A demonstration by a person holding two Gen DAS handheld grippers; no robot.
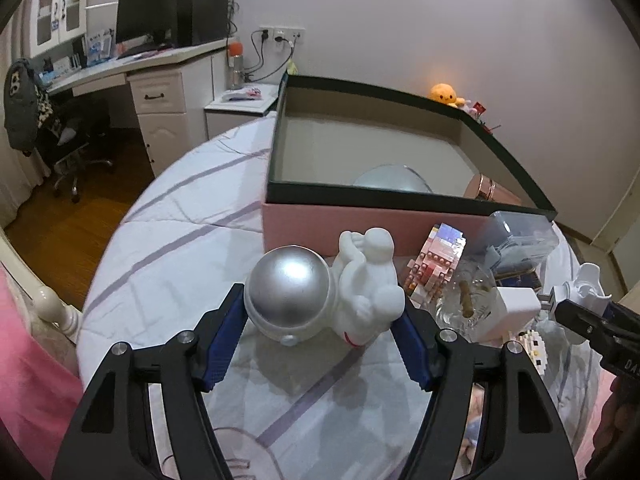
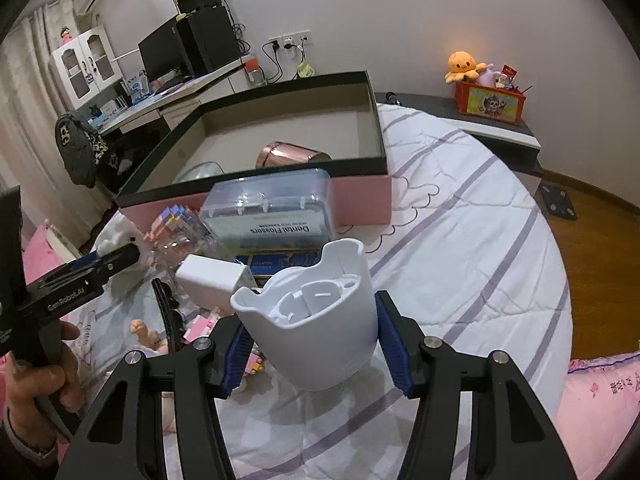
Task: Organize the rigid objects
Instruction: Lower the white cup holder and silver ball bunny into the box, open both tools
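Note:
My left gripper (image 1: pixel 322 322) is shut on a white astronaut figure with a silver helmet (image 1: pixel 320 292), held just above the bed in front of the box. My right gripper (image 2: pixel 312 338) is shut on a white plastic cup-shaped holder (image 2: pixel 320 316); it also shows at the right edge of the left wrist view (image 1: pixel 588 284). A pink box with a dark rim (image 1: pixel 360 192) stands open on the bed and shows in the right wrist view too (image 2: pixel 256 176). Inside it lie a rose-gold cup (image 2: pixel 292 154) and a clear dome (image 2: pixel 200 172).
Beside the box lie a clear dental-flosser case (image 2: pixel 272 208), a white charger (image 2: pixel 212 276), pastel block models (image 1: pixel 436 260), a glass jar (image 1: pixel 468 296) and small toys. The bed has a striped sheet (image 2: pixel 460 240). A desk (image 1: pixel 132 68) stands left, a shelf with a plush (image 2: pixel 464 66) right.

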